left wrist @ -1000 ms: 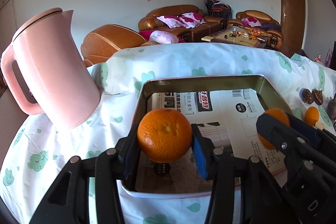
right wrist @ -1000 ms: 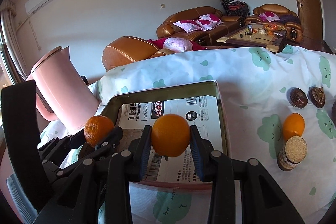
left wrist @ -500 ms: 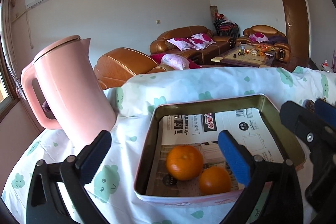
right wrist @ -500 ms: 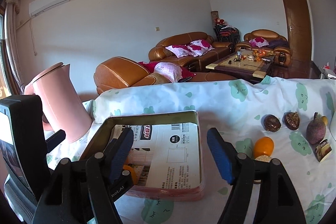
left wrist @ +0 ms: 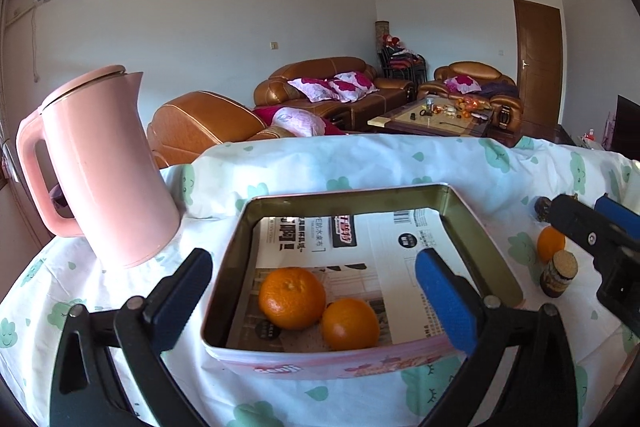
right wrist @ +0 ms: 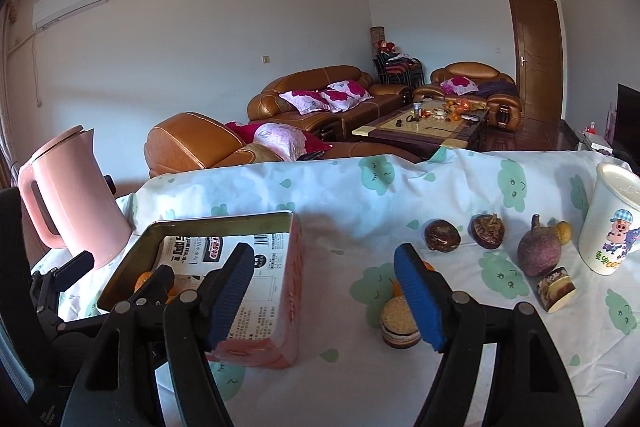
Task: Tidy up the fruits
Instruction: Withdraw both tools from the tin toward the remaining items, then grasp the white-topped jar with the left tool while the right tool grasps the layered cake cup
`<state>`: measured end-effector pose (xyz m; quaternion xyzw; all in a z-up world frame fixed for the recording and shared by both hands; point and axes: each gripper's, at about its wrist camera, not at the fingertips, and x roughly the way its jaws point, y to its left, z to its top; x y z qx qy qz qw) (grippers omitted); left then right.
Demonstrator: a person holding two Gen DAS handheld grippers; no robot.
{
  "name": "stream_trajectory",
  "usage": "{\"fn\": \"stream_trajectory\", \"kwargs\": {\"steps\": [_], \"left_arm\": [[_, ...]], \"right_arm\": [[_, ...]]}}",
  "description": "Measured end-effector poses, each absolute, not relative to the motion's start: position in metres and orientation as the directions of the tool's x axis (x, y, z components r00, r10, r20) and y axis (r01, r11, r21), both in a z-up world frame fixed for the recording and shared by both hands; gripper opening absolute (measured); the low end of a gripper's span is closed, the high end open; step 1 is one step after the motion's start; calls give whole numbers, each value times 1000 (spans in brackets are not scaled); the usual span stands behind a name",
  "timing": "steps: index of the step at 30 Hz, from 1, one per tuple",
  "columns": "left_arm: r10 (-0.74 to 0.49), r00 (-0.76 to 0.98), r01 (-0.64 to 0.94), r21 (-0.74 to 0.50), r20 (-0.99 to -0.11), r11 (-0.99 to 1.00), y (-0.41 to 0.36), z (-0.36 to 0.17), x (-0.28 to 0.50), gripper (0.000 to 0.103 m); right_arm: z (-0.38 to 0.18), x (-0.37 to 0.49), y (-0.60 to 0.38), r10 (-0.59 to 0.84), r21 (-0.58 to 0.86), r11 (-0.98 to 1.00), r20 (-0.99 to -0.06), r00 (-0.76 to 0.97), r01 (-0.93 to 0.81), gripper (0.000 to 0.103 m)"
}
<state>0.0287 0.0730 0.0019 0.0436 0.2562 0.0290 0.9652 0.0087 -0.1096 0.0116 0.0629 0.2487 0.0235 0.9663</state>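
left gripper [left wrist: 316, 291]: wide, empty, no longer holds orange | right gripper [right wrist: 324, 291]: wide, empty | two oranges [left wrist: 292, 297] now lie touching in tin [left wrist: 480, 227]

We note two oranges [left wrist: 316, 307] touching in the tin [left wrist: 476, 223], at its near end. Kettle [left wrist: 104, 167] stands left of tin; a third orange [left wrist: 550, 243] and jar [left wrist: 558, 273] lie right.

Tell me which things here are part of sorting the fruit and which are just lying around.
Part of the job:
- tin
- two oranges inside it
- loose orange on the cloth
- purple fruit
- two brown fruits

Just lying about:
- pink kettle
- white cup
- small jar
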Motion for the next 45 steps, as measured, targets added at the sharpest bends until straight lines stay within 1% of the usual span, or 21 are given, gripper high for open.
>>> {"fn": "stream_trajectory", "kwargs": {"steps": [3,9,13,16,21,26,28,30,32,34,36,39,40,41,43,44,45], "left_arm": [[62,873,-15,102,-483,995,67,2,23,103],[-7,871,43,62,-491,997,56,3,15,103],[-37,872,84,74,-488,994,40,3,8,103],[-92,865,146,73,-493,987,23,3,3,103],[-149,849,240,120,-507,963,-24,2,-2,103],[-199,793,321,117,-575,940,-72,-4,8,103],[-210,765,338,102,-609,935,-88,-8,16,103],[-193,745,334,106,-638,937,-101,-13,25,101],[-163,730,322,123,-664,939,-112,-18,33,95],[-137,710,305,127,-691,944,-118,-22,41,92],[-114,687,288,125,-718,949,-123,-27,49,86],[-106,638,290,111,-762,951,-126,-36,58,70],[-114,619,295,96,-777,951,-125,-39,61,63],[-137,614,296,66,-777,953,-122,-38,63,56],[-159,603,293,31,-782,956,-118,-37,65,46],[-174,599,297,15,-782,955,-116,-37,65,37],[-184,598,300,5,-780,954,-116,-36,64,37]], "right_arm": [[12,7,-122,70,137,991,-481,874,-3,74],[8,-3,-160,-5,96,994,-494,870,60,74],[6,-11,-199,-64,96,987,-511,857,131,74],[5,-15,-231,-102,110,976,-526,844,187,74],[1,-20,-280,-152,155,946,-564,812,285,74],[3,-28,-318,-172,213,914,-569,804,346,74],[4,-29,-323,-167,220,913,-569,806,344,74],[2,-25,-321,-139,217,923,-579,804,316,74],[-2,-18,-314,-115,187,941,-607,786,283,74],[-9,-11,-306,-114,142,955,-636,763,261,74],[-15,-7,-300,-109,111,965,-658,745,239,74],[-21,-1,-294,-75,113,972,-683,726,206,74],[-23,0,-293,-69,113,973,-691,720,203,74],[-26,1,-293,-70,110,973,-698,712,203,74],[-30,5,-293,-75,97,974,-714,696,204,74],[-32,7,-293,-75,94,974,-723,687,205,74],[-34,9,-293,-67,99,974,-732,678,203,74]]}}
